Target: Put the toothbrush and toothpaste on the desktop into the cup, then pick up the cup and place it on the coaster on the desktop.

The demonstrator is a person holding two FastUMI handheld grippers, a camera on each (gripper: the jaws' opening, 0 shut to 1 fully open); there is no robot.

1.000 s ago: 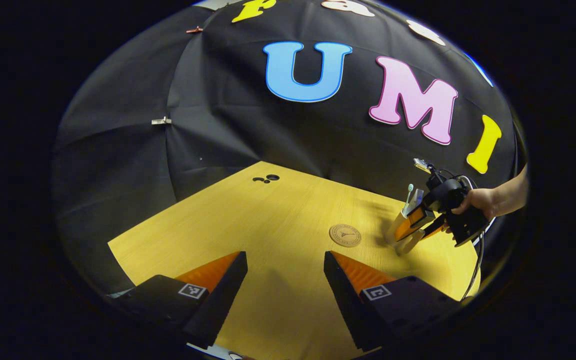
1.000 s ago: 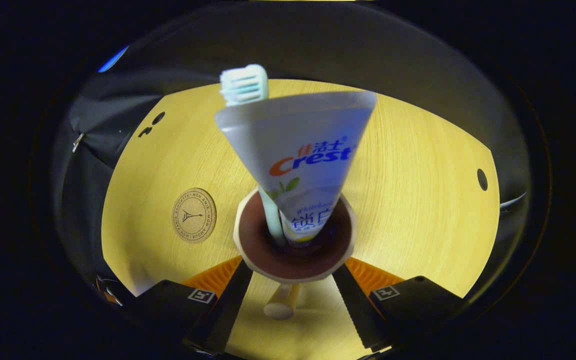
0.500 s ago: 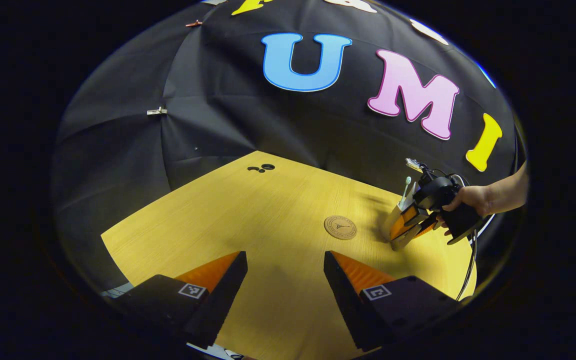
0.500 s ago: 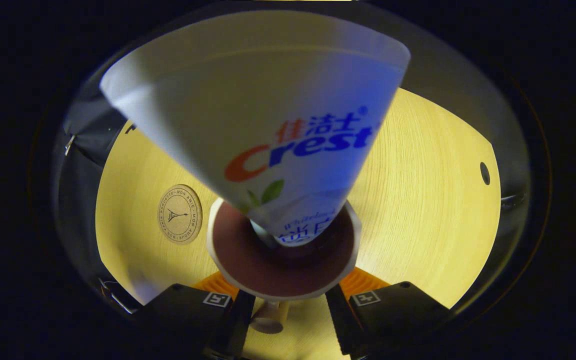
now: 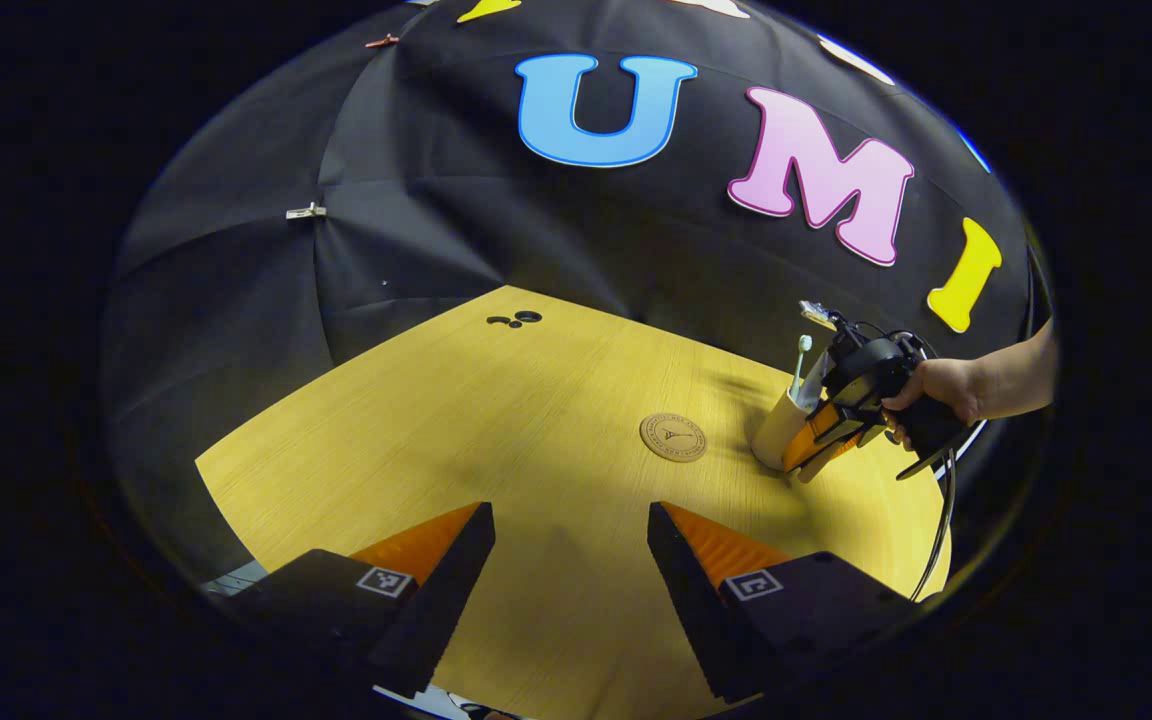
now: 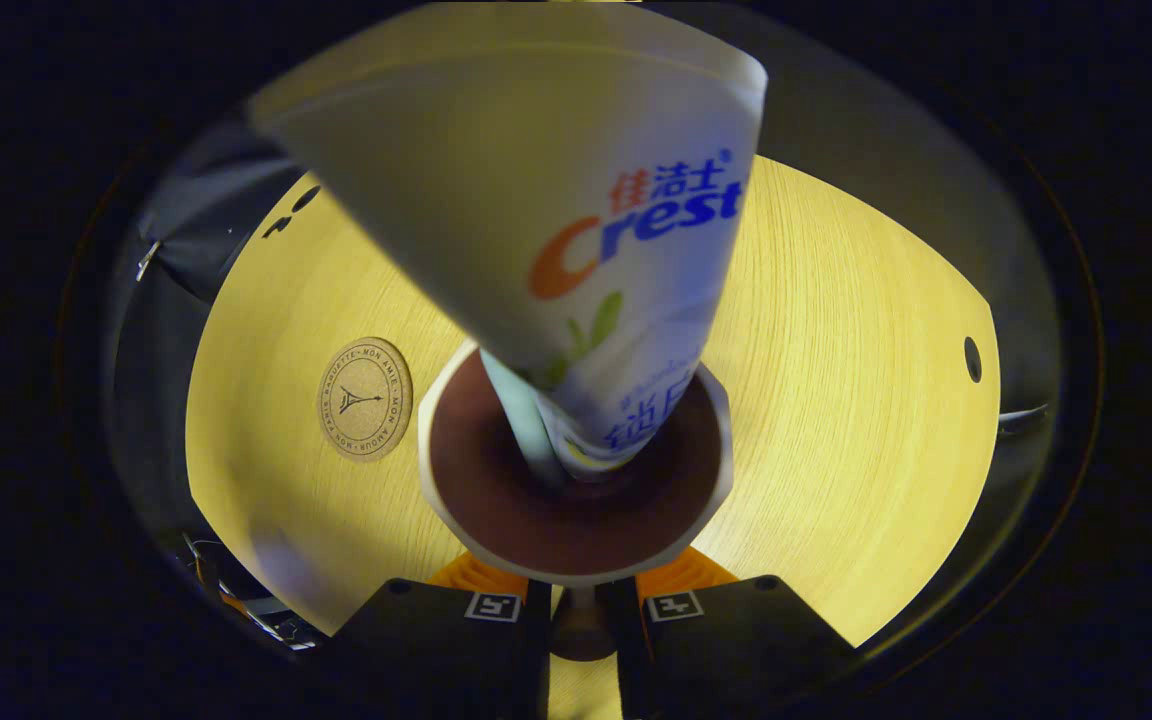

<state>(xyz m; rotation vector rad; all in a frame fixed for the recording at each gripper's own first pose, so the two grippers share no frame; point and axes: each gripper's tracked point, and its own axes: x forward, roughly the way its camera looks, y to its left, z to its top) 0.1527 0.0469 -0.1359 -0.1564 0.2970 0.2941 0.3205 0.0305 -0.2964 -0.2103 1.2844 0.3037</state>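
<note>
- In the right gripper view, the right gripper (image 6: 583,625) is seen closed nearly all the way on the handle (image 6: 582,627) of the cream ceramic cup with a brown interior (image 6: 576,470); both fingers are pressed against the handle.
- The white toothpaste tube with blue and orange print (image 6: 576,210) is stood in the cup, its wide crimped end raised toward the camera and leaned to the upper left.
- The pale shaft of the toothbrush (image 6: 521,415) is seen inside the cup, just beside the tube.
- The round cork coaster with a printed emblem (image 6: 364,398) is laid flat on the yellow wooden desktop (image 6: 836,400), just left of the cup and apart from it.
- In the left gripper view, the left gripper (image 5: 571,545) is held wide open above the desktop (image 5: 496,430), with nothing between its fingers.
- Farther off in that view, the cup (image 5: 778,432) is seen on the desktop just right of the coaster (image 5: 673,437), with the toothbrush (image 5: 801,358) upright in it.
- The right gripper (image 5: 841,425) is gripped there by a person's hand (image 5: 941,385).
</note>
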